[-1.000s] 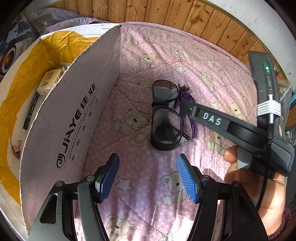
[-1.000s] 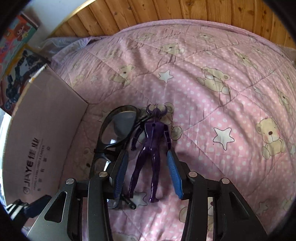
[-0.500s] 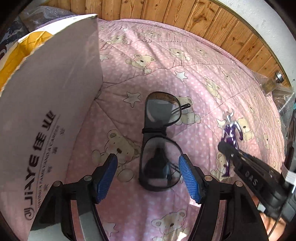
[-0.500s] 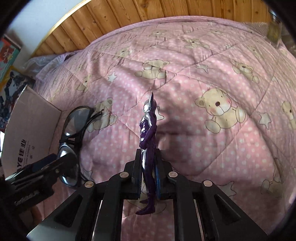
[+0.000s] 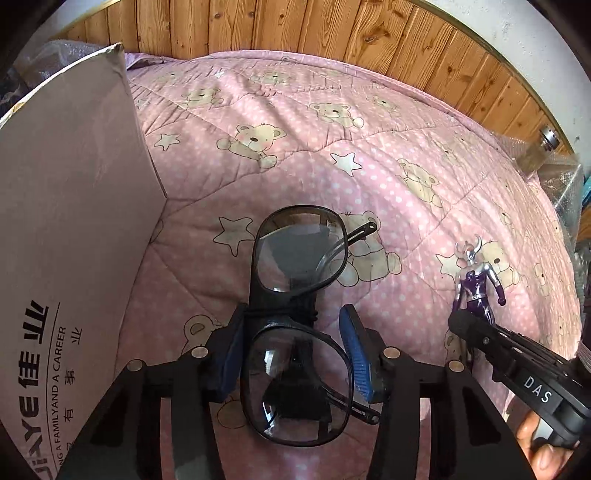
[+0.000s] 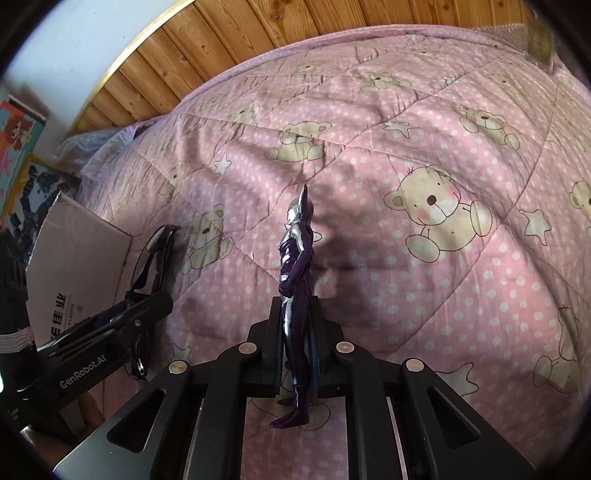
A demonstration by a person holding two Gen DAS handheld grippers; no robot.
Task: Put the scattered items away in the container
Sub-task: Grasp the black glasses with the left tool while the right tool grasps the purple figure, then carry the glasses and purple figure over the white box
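Figure (image 6: 295, 288) now lifted off quilt (image 6: 424, 147), right gripper (image 6: 295, 354) clamped on its legs; left gripper (image 5: 291, 354) just closed around glasses (image 5: 295, 317) by box (image 5: 74, 221); both ready for boxing.

Both views bright w/ hard daylight: strong sun patches across the pink quilt (image 6: 424, 155), esp. toward its far edge by the wood panelling (image 5: 295, 29), and a crisp dark shadow of the purple figure (image 6: 295, 280) falls on the quilt just right of it. Glasses (image 5: 295, 317) lenses show pale glare and reflections in the left wrist view, and the figure's silver parts glint. Heavy fisheye bend plus black vignette at all corners; centre sharp, slight softness near the rims, cardboard box (image 5: 66, 258) face in shade.
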